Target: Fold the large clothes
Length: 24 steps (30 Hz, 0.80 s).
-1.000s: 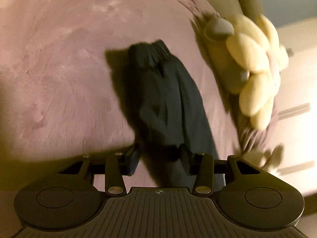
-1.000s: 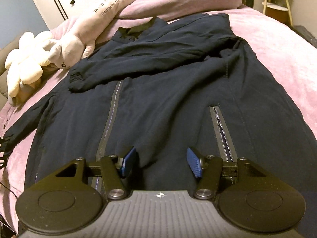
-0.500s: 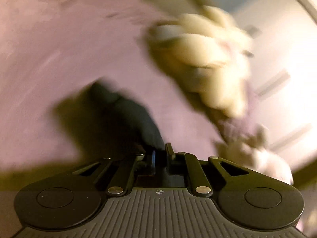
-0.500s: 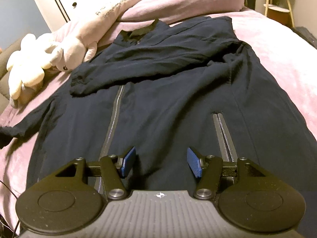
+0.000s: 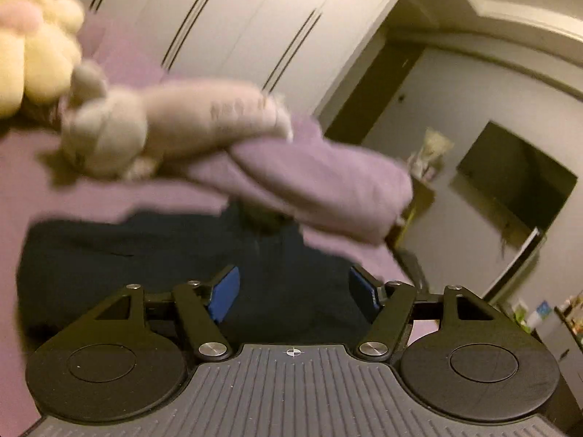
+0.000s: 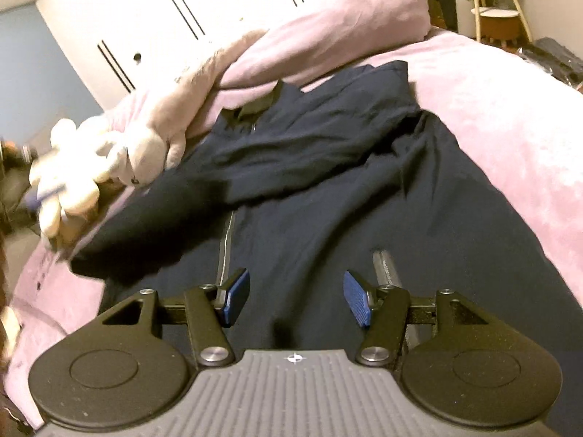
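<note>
Left sleeve (image 6: 153,233) now let go and laid over the dark jacket (image 6: 328,218) on the bed (image 6: 510,116), both jaws wide open above it, ready for the next fold.

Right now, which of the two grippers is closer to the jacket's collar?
Probably left, though its view is blurred. The left gripper hangs open over the jacket with the collar just ahead. The right gripper hovers open low over the jacket's front, the collar far up.
</note>
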Each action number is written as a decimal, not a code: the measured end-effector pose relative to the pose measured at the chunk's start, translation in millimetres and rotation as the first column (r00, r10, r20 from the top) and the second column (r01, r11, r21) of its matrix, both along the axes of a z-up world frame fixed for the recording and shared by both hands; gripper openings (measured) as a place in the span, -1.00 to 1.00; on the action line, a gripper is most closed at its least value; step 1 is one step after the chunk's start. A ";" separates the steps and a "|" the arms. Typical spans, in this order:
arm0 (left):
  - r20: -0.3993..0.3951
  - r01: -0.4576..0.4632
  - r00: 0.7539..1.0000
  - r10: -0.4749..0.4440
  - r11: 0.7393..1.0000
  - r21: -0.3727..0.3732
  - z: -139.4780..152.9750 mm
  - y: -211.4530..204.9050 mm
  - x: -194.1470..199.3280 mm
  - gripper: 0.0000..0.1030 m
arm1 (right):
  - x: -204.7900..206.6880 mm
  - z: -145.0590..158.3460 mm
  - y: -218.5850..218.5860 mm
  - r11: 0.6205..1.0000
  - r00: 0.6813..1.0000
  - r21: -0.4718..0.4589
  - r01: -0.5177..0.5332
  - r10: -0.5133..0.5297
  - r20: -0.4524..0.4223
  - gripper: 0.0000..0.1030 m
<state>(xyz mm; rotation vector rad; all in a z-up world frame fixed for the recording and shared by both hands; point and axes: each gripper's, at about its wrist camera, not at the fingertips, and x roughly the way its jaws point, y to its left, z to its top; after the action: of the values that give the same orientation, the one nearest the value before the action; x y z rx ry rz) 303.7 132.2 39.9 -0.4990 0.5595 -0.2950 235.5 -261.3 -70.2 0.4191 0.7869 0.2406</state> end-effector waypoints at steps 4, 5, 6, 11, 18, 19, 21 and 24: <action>-0.123 -0.080 0.988 0.097 0.988 0.131 -39.5 -6.5 -17.4 0.46 | 28.2 -4.3 3.2 0.994 0.999 0.102 -0.031 0.034 -0.032 0.13; -0.145 -0.107 0.980 0.133 0.979 0.176 -48.4 1.3 -18.1 0.46 | 37.2 -5.9 7.6 0.990 0.998 0.136 -0.045 0.051 -0.041 0.13; -0.162 -0.130 0.973 0.166 0.968 0.214 -54.0 5.8 -21.9 0.47 | 46.4 -7.8 13.1 0.983 0.996 0.174 -0.062 0.071 -0.047 0.13; -0.231 -0.209 0.933 0.275 0.939 0.271 -76.8 32.6 -39.4 0.49 | 98.0 -28.4 54.8 0.930 0.985 0.357 -0.091 0.138 -0.107 0.14; -0.263 -0.289 0.895 0.360 0.917 0.275 -98.8 59.5 -50.2 0.50 | 136.4 -65.8 98.4 0.866 0.962 0.500 0.008 0.130 -0.240 0.14; -0.265 -0.293 0.891 0.369 0.912 0.286 -101.1 59.7 -53.1 0.50 | 139.5 -70.9 100.3 0.856 0.960 0.515 0.036 0.112 -0.255 0.13; -0.271 -0.300 0.883 0.383 0.905 0.301 -105.2 61.2 -55.5 0.50 | 143.5 -75.1 102.8 0.827 0.961 0.557 0.072 0.092 -0.262 0.12; -0.283 -0.300 0.874 0.395 0.897 0.324 -112.7 60.3 -49.2 0.50 | 152.3 -76.4 108.6 0.821 0.958 0.561 0.109 0.065 -0.281 -0.16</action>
<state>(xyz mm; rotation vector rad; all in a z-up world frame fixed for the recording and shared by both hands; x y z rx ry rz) 254.5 192.5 -72.9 -0.3767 0.8212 0.2248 387.8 -152.7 -146.6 1.0567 0.9927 0.4033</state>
